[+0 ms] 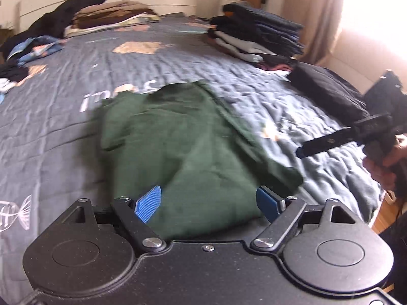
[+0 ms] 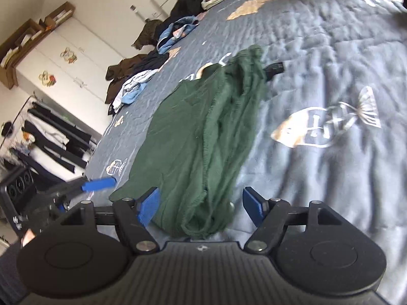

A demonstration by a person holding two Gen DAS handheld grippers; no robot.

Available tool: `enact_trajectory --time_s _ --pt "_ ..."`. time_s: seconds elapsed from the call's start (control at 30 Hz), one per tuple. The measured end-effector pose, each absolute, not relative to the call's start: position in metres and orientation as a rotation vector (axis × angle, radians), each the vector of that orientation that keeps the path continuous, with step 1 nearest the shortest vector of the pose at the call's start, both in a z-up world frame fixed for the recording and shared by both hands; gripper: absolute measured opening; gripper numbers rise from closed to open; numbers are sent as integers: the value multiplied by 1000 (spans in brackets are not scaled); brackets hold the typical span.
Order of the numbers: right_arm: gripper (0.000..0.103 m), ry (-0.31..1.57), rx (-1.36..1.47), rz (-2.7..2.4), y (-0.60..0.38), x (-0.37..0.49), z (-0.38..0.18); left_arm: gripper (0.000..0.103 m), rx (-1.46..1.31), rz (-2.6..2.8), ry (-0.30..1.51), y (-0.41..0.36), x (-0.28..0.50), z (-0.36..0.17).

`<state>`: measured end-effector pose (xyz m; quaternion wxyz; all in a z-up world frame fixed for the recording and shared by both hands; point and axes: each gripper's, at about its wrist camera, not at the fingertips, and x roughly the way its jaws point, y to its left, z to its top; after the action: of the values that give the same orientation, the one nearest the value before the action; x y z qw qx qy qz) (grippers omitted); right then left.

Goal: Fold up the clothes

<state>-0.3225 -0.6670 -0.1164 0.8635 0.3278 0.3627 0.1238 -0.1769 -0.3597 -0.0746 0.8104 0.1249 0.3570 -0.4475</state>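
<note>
While the green garment (image 1: 193, 152) lies half-folded in the middle of the bedspread (image 1: 63, 132), the left gripper (image 1: 207, 204) hovers at its near edge, jaws spread and empty; the right gripper (image 2: 201, 207) likewise, gaping over the bunched end.

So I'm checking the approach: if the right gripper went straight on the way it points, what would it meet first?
Most likely the green garment: its bunched near end lies on the bedspread between the open right gripper pads, though depth is hard to judge.
</note>
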Motion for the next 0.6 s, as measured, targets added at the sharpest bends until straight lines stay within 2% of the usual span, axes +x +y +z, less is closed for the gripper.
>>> enact_trajectory --time_s 0.2,0.47,0.6 --pt "72 816 672 283 -660 -301 -119 82 203 -929 841 -338 -152 -88" --pt "74 979 772 200 -699 -298 -145 82 173 -945 844 -316 -142 -91" --pt "76 1002 837 266 -694 -290 -157 82 150 -946 849 -312 -134 -95"
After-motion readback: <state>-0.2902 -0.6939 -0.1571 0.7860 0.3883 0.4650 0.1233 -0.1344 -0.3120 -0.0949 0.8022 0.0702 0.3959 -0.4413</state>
